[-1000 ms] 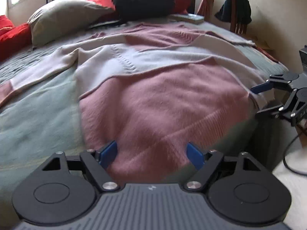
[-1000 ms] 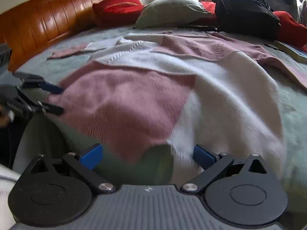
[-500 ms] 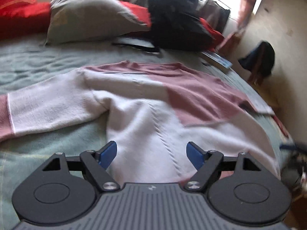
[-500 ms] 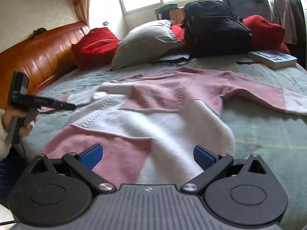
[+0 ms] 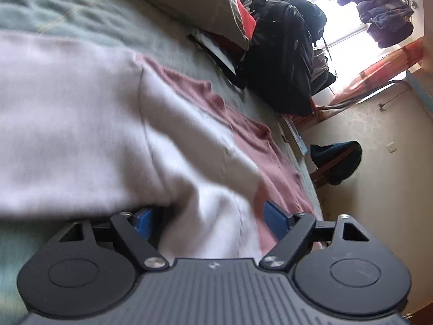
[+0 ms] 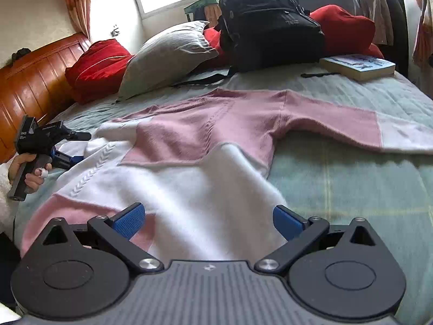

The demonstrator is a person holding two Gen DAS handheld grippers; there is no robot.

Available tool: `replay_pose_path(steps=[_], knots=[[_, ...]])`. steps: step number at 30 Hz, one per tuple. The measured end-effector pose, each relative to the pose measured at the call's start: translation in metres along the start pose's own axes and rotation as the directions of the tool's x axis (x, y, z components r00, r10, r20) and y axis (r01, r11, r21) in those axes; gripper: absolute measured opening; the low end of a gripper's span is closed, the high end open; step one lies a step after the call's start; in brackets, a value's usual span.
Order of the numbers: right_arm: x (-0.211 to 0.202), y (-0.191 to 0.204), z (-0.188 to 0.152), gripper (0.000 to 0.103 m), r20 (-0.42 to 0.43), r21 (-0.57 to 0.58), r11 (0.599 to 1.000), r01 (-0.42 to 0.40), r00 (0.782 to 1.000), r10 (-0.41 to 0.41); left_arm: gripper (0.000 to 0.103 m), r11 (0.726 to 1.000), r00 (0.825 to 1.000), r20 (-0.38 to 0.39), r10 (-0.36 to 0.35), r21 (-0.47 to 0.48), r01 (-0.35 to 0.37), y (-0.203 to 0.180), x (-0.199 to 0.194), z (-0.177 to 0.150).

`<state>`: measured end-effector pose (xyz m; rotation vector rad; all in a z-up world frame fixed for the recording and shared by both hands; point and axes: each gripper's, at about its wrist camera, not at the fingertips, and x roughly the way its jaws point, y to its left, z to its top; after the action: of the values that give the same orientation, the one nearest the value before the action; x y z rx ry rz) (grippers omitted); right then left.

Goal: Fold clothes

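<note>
A pink and white knit sweater (image 6: 205,135) lies spread flat on the green bedspread (image 6: 351,189), sleeves out to both sides. My left gripper (image 6: 81,147), in a person's hand, is rolled on its side at the sweater's left sleeve edge. In the left wrist view its jaws (image 5: 209,216) are closing, with white sweater fabric (image 5: 81,122) bunched between the blue pads, which do not press on it. My right gripper (image 6: 209,219) hovers open over the sweater's lower white body, holding nothing.
A black backpack (image 6: 268,27), grey pillow (image 6: 167,54) and red cushions (image 6: 100,62) line the bed's far side. A book (image 6: 360,66) lies at the far right. The wooden headboard (image 6: 35,81) is on the left. A chair with dark cloth (image 5: 335,162) stands beside the bed.
My left gripper swept from the sweater's hem to its left sleeve and rolled onto its side, with fabric now between the pads. The right gripper rose and drew back a little.
</note>
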<state>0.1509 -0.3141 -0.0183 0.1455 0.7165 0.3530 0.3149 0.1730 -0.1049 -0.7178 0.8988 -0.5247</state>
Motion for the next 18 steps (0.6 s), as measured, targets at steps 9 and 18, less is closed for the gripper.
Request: replay_pose_path(steps=[9,18], knots=[[0.008,-0.019,0.017,0.103,-0.012,-0.021,0.999,0.030,0.999,-0.030,0.015,0.976,0.971,0.133,0.199,0.063,-0.208,0.003,-0.014,0.024],[0.067,-0.110,0.058,0.098,-0.056,0.327,0.923,-0.204,0.970,0.235,0.020,0.975,0.972,0.099,0.212,0.049,-0.218,0.004,-0.016,0.018]])
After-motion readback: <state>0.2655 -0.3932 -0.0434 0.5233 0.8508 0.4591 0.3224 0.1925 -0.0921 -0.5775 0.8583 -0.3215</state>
